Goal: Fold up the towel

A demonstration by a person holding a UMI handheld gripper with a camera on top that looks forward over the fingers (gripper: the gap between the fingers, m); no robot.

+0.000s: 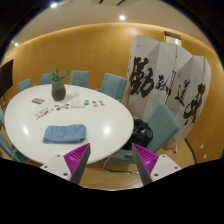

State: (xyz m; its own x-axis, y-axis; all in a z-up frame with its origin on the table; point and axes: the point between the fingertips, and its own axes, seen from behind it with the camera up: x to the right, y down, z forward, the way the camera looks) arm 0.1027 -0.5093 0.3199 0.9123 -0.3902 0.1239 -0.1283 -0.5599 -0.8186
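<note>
1. Gripper (110, 160) is hanging up in the air with its fingers spread wide and nothing between them, so it's just released and empty right now. It's well back from the round white table (100, 128) and looking down on it.

2. Ahead of the left finger, the blue towel (64, 133) lies on the near part of the table, well apart from the pads. It looks already doubled into a rectangle, though I can't tell how many layers. Risk as I see it: coming in from this far and this high, the fingers could pinch only the top layer, or land mid-cloth and bunch it instead of catching an edge.

3. Beyond the towel there's a dark vase with greenery (58, 88) and some small items I can't make out. A big sweeping fold could drag cloth into them.

4. Ahead of the right finger, teal chairs (160, 125) sit tight against the table, so a low approach from that side might clip one.

5. Far right, beyond everything, stands a folding screen with calligraphy (170, 85), no real issue.
</note>
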